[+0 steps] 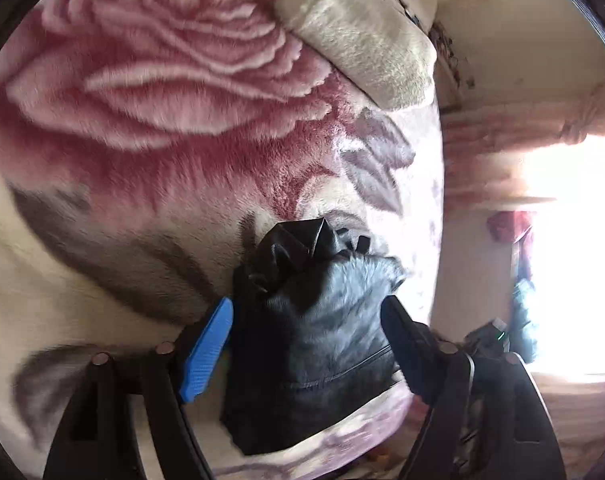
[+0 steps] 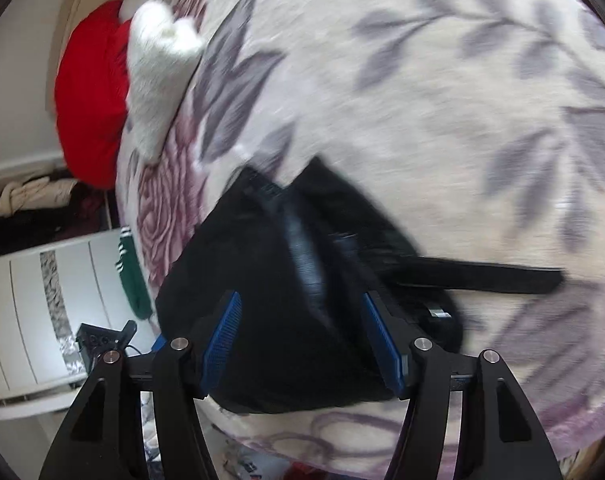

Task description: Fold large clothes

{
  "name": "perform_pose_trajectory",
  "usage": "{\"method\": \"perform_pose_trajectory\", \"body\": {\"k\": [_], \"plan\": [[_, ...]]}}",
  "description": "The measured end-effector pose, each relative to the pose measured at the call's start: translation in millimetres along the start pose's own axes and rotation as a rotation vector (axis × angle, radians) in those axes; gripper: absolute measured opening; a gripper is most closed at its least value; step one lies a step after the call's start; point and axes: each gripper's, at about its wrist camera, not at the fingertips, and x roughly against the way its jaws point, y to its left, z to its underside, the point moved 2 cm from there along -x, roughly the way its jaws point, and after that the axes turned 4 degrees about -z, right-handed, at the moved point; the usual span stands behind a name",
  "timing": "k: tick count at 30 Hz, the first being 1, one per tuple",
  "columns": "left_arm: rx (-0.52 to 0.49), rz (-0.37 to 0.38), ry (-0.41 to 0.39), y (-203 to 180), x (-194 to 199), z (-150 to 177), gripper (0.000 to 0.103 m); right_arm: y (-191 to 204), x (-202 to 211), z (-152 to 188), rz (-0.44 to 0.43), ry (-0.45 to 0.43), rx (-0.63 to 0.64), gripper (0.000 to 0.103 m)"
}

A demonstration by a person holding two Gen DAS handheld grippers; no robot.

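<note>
Black garment lying bundled on the rose-patterned blanket
You are holding both the left gripper and the right gripper parted — nothing pinched — beside a sunlit window.

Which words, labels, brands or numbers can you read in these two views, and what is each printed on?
None can be read.
The black garment shows no readable label.
The floral blanket has a pattern only.
The dark device beside the bed is too small and blurred to show any lettering.

My folded garment lies on the blanket near its edge, seen between my left gripper's fingers. A cushion lies beyond it.
</note>
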Motion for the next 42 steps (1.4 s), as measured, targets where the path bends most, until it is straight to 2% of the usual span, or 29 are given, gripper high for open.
{"method": "perform_pose_trajectory", "body": {"k": [2, 4, 8, 10, 12, 13, 14, 16, 17, 18, 19, 21, 22, 24, 25, 28, 29, 30, 32, 35, 36, 37, 40, 42], "plan": [[-0.098, -0.051, 0.022, -19.3, -1.8, -2.3, 0.082, 11.0, -13.1, 2.7, 0.015, 0.023, 0.03, 0.064], [-0.205, -0.116, 0.071, -33.6, -19.9, -7.1, 0.082, 16.5, -21.0, 4.8, 0.037, 0.033, 0.054, 0.066], [-0.384, -0.259, 0.194, -44.5, -86.8, -15.9, 0.083, 11.3, -34.3, 7.5, 0.071, 0.048, 0.06, 0.066], [-0.489, -0.287, 0.195, -49.3, -107.8, -12.9, 0.081, 2.4, -40.6, 7.2, 0.061, 0.064, 0.027, 0.066], [-0.57, -0.304, 0.186, -51.6, -118.9, -6.1, 0.064, -5.9, -44.1, 6.1, 0.036, 0.062, -0.008, 0.066], [-0.563, -0.295, 0.181, -49.0, -118.6, -5.8, 0.053, -8.4, -45.6, 5.0, 0.028, 0.062, -0.017, 0.066], [-0.524, -0.258, 0.177, -44.9, -115.0, -8.6, 0.04, -11.0, -46.4, 4.0, 0.021, 0.06, -0.024, 0.066], [-0.298, -0.072, 0.185, -22.4, -98.2, -23.4, 0.03, -14.5, -47.3, 3.0, 0.009, 0.057, -0.035, 0.066], [-0.182, 0.044, 0.189, -10.4, -90.2, -28.5, 0.027, -16.1, -47.7, 2.6, 0.006, 0.056, -0.038, 0.066], [-0.05, 0.143, 0.184, 5.4, -83.6, -30.1, 0.027, -18.1, -48.3, 2.1, -0.002, 0.053, -0.045, 0.066], [0.008, 0.195, 0.195, 14.0, -83.8, -28.1, 0.025, -19.2, -48.9, 1.2, -0.011, 0.051, -0.05, 0.066], [0.119, 0.203, 0.201, 42.1, -96.0, -21.4, 0.025, -19.7, -48.4, -0.7, -0.028, 0.049, -0.06, 0.066], [0.219, 0.258, 0.221, 57.1, -106.4, -18.2, 0.024, -19.6, -48.3, -1.2, -0.033, 0.051, -0.064, 0.065], [0.501, 0.431, 0.243, 96.8, -128.0, -9.8, 0.024, -19.6, -49.5, -3.1, -0.042, 0.051, -0.08, 0.065], [0.55, 0.468, 0.243, 102.7, -131.2, -8.5, 0.024, -18.6, -48.9, -3.8, -0.045, 0.049, -0.082, 0.064], [0.477, 0.453, 0.251, 88.6, -121.3, -15.4, 0.031, -11.1, -46.5, -9.3, -0.042, 0.045, -0.083, 0.064], [0.455, 0.466, 0.245, 83.0, -112.4, -18.8, 0.045, -8.2, -44.6, -11.7, -0.03, 0.044, -0.08, 0.065], [0.44, 0.479, 0.232, 80.2, -104.6, -22.3, 0.055, -6.6, -42.9, -13.1, -0.03, 0.04, -0.075, 0.065], [0.344, 0.438, 0.152, 69.1, -73.8, -32.5, 0.091, -4.3, -39.6, -15.8, -0.03, 0.04, -0.063, 0.065], [0.163, 0.261, 0.092, 45.4, -55.2, -41.6, 0.094, -7.4, -34.8, -16.3, -0.035, 0.034, -0.066, 0.065], [0.103, 0.21, 0.105, 34.5, -58.8, -43.8, 0.094, -8.6, -34.4, -16.7, -0.034, 0.035, -0.07, 0.065], [0.065, 0.188, 0.117, 26.9, -66.1, -44.3, 0.094, -10.2, -34.3, -17.2, -0.032, 0.035, -0.074, 0.065], [-0.138, 0.111, 0.209, -10.0, -96.5, -44.0, 0.094, -15.6, -36.4, -16.2, -0.024, 0.036, -0.09, 0.065], [-0.299, -0.028, 0.276, -28.0, -125.5, -37.4, 0.095, -17.0, -39.6, -15.3, -0.018, 0.04, -0.095, 0.065]]}}
